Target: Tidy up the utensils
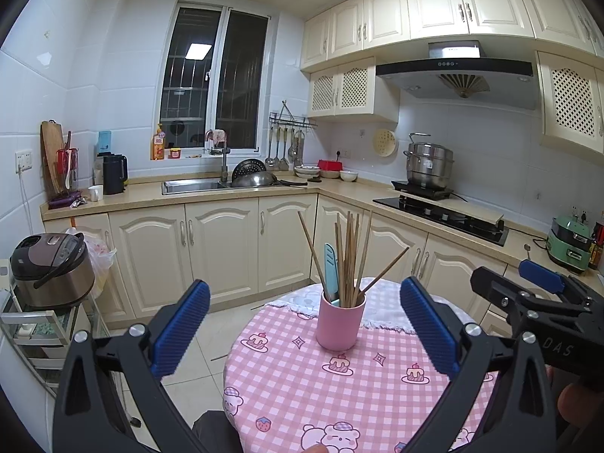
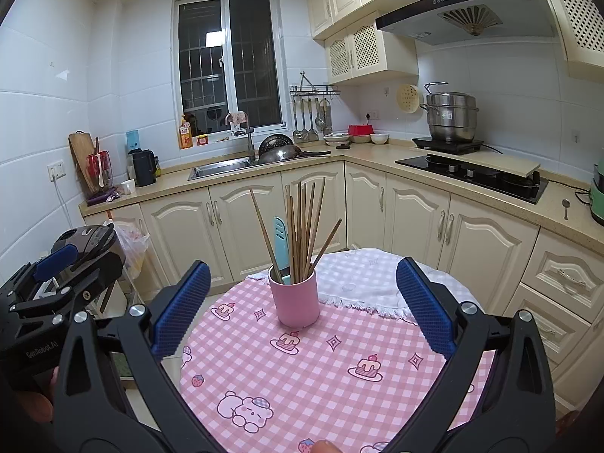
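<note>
Left gripper (image 1: 304,324) and right gripper (image 2: 302,304): fingers spread wide, holding nothing. Pink cup (image 1: 341,321) with wooden chopsticks (image 1: 349,256) stands upright ahead, between each finger pair, untouched.

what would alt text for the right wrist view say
A pink cup of wooden chopsticks and a light blue utensil stands on a round table with a pink checked cloth, framed by the open right gripper. The left gripper shows at the left edge; kitchen cabinets behind.
</note>
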`<act>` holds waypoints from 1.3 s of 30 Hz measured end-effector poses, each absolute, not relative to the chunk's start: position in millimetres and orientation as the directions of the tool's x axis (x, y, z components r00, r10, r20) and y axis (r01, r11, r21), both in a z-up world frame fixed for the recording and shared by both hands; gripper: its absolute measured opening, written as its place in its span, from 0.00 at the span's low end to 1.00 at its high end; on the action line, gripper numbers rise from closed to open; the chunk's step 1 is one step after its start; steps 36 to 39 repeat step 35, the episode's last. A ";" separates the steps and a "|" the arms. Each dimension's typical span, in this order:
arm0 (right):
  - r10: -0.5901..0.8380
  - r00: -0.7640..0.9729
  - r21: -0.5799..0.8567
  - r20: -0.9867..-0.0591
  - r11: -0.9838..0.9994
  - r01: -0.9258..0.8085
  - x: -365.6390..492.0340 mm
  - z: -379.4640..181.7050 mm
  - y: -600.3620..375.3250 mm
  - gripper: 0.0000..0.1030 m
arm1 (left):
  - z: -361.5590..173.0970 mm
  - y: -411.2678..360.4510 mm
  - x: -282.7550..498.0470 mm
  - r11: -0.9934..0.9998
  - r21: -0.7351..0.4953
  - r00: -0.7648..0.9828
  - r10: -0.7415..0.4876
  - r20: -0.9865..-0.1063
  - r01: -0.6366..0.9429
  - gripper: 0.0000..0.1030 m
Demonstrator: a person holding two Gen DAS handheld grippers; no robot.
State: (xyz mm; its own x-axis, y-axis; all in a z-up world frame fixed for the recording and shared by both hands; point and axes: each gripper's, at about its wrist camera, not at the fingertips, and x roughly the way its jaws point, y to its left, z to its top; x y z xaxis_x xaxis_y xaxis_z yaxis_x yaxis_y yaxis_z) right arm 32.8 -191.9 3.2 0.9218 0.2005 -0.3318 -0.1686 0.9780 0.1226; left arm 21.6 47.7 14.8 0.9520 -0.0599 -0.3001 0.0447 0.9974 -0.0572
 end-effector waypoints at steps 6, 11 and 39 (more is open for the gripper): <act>0.198 0.921 0.120 -0.336 0.979 -0.167 33.5 2.9 -192.4 0.94 | 13.9 47.8 22.4 0.997 -0.069 0.949 -0.059 -0.308 0.040 0.96; 0.195 0.921 0.119 -0.337 0.979 -0.164 33.7 2.4 -193.6 0.94 | 12.3 48.9 22.6 0.997 -0.068 0.949 -0.051 -0.312 0.032 0.96; 0.192 0.919 0.119 -0.344 0.980 -0.160 37.2 -3.4 -197.6 0.94 | 11.9 48.7 22.5 0.997 -0.076 0.955 -0.047 -0.294 0.026 0.96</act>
